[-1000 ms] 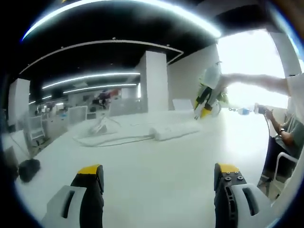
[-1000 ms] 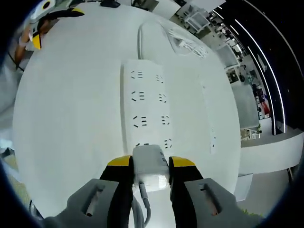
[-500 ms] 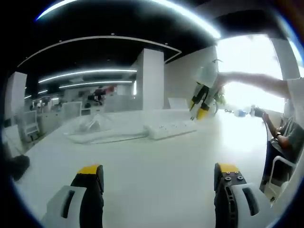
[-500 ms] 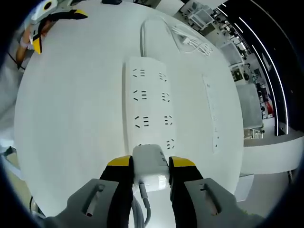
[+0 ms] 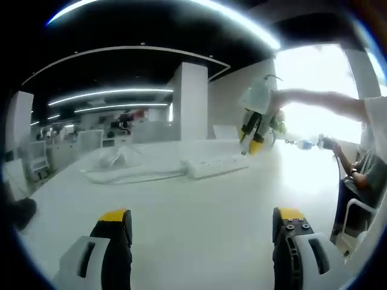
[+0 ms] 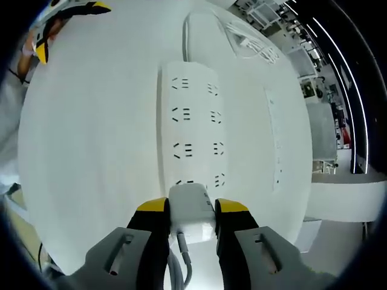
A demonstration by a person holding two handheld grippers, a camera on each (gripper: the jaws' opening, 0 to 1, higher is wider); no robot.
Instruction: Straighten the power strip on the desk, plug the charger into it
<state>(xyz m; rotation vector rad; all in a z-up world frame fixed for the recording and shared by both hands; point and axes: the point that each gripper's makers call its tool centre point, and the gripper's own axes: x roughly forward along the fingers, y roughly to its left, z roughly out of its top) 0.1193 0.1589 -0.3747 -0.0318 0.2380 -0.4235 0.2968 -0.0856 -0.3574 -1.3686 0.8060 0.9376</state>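
Lower now, the right tongs (image 6: pixel 184 212) bring the charger (image 6: pixel 191 211) closer over the power strip (image 6: pixel 195 127).
Clamped on the charger, they hover above the near sockets; strip lies straight on the counter (image 6: pixel 91 151); left tongs (image 5: pixel 202 232) gape, idle.

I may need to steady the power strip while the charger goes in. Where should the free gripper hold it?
Probably the power strip's far end by its cable, clamped across the long sides from above: that part is bare, while the right gripper holds the charger over the near end.
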